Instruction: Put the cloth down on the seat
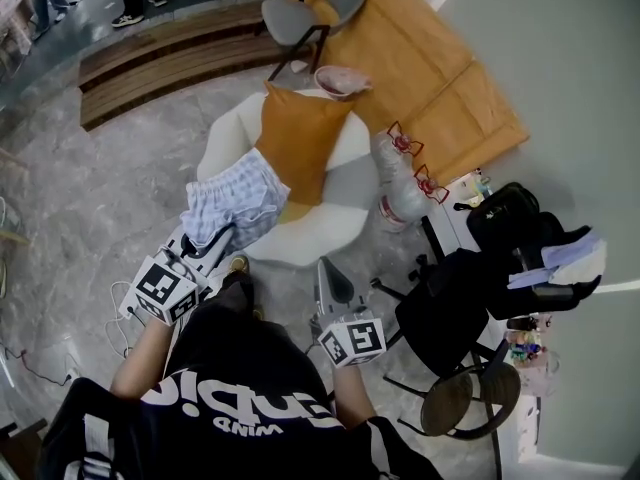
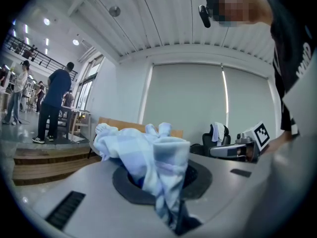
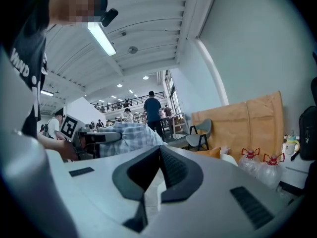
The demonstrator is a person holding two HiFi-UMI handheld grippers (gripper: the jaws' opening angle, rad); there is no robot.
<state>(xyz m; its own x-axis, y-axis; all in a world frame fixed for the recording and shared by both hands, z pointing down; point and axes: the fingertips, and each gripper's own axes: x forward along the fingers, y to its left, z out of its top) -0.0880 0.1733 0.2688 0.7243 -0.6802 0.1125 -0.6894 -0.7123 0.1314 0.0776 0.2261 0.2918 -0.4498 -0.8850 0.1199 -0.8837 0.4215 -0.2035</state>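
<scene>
A blue-and-white checked cloth [image 1: 235, 200] hangs bunched from my left gripper [image 1: 218, 236], whose jaws are shut on it. It hovers over the front left edge of the white round seat [image 1: 325, 223]. An orange cushion [image 1: 300, 143] leans against the seat's back. In the left gripper view the cloth [image 2: 148, 152] fills the space between the jaws and spills over them. My right gripper [image 1: 332, 273] is held just in front of the seat, jaws shut with nothing between them [image 3: 159, 150]. From the right gripper view the cloth [image 3: 133, 135] shows to the left.
Two water bottles with red handles [image 1: 400, 178] stand right of the seat. A black office chair [image 1: 455, 298] and a round stool [image 1: 470, 400] are at the right. A grey chair [image 1: 312, 8], a wooden board [image 1: 440, 68] and wooden steps [image 1: 160, 58] lie beyond.
</scene>
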